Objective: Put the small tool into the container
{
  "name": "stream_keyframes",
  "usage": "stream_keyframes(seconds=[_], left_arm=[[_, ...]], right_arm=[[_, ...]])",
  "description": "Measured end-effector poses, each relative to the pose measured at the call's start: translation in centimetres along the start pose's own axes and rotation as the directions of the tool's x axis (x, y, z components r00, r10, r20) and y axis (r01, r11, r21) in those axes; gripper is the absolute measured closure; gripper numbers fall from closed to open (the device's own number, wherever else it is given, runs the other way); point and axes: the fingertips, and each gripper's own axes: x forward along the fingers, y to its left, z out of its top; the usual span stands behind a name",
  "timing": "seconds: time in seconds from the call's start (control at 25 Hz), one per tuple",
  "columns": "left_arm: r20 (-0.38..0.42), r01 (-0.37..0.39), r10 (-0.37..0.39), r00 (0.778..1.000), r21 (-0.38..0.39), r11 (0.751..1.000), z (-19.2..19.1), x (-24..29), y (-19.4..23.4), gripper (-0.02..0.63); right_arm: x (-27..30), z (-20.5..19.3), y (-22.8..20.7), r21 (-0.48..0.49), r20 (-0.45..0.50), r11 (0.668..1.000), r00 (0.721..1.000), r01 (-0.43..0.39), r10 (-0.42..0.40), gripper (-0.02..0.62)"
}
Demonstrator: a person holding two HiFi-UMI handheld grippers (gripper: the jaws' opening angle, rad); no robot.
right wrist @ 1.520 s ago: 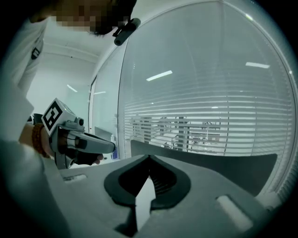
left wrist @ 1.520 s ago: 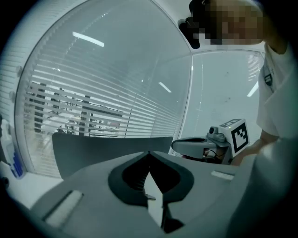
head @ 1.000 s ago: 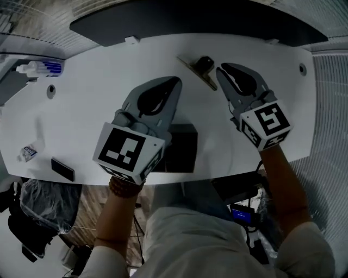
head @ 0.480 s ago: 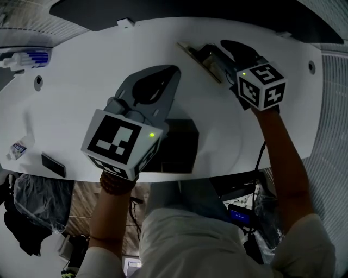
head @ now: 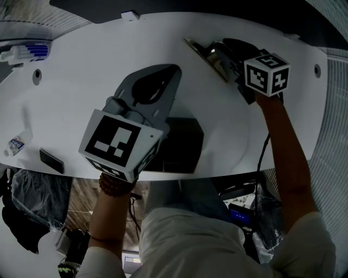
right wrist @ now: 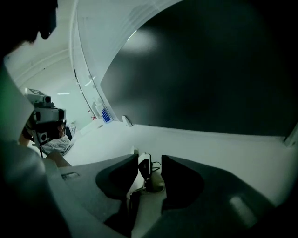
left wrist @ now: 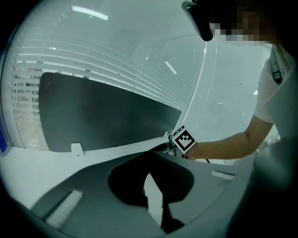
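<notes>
The small tool (head: 209, 54), a pale strip with a dark knob, lies at the far right of the white table (head: 81, 81). My right gripper (head: 220, 54) reaches onto it with its jaws opening. In the right gripper view the tool (right wrist: 145, 168) stands between the jaws, close to the left one, with a gap on the right side, and the gripper (right wrist: 149, 162) does not press it. My left gripper (head: 173, 73) hovers mid-table with its tips together and nothing in them (left wrist: 148, 155). The black container (head: 185, 144) sits by the table's near edge, partly under the left gripper.
A dark panel (head: 217, 11) runs along the table's far edge. A blue-and-white item (head: 27, 52) lies at the far left. A small packet (head: 16, 144) and a flat black block (head: 51, 161) lie near the front left edge. Cable holes (head: 37, 74) mark both ends.
My right gripper has moved forward and left onto the small tool and rolled over, so its jaws now straddle the tool. The left gripper has hardly moved.
</notes>
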Motion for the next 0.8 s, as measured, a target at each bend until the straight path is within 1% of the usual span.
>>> stream_keyframes(seconds=[0.08, 0.16, 0.28, 0.48, 0.68, 0.8], left_arm=[[0.003, 0.001, -0.001, 1.0, 0.008, 1.0, -0.1, -0.1, 0.0, 0.603], [-0.002, 0.003, -0.003, 1.0, 0.006, 1.0, -0.1, -0.2, 0.1, 0.603], [-0.007, -0.005, 0.005, 1.0, -0.003, 1.0, -0.1, -0.5, 0.3, 0.603], [-0.005, -0.012, 0.012, 1.0, -0.023, 1.0, 0.0, -0.8, 0.3, 0.603], [0.004, -0.003, 0.003, 1.0, -0.002, 1.0, 0.3, -1.5, 0.1, 0.603], [0.014, -0.012, 0.012, 1.0, -0.015, 1.0, 0.4, -2.1, 0.2, 0.603]], right_arm=[[0.1, -0.1, 0.1, 0.018, 0.003, 1.0, 1.0, -0.018, 0.018, 0.442], [0.1, 0.1, 0.3, 0.011, 0.012, 0.999, 0.999, -0.033, 0.033, 0.452], [0.1, -0.1, 0.4, 0.018, 0.015, 0.999, 0.999, -0.05, 0.049, 0.508], [-0.1, 0.7, 0.6, 0.036, 0.043, 0.998, 0.998, -0.051, 0.049, 0.517], [-0.9, 1.4, 1.7, 0.05, 0.072, 0.997, 0.996, -0.065, 0.061, 0.554], [-1.2, 1.5, 2.2, 0.058, 0.086, 0.995, 0.993, -0.083, 0.078, 0.572]])
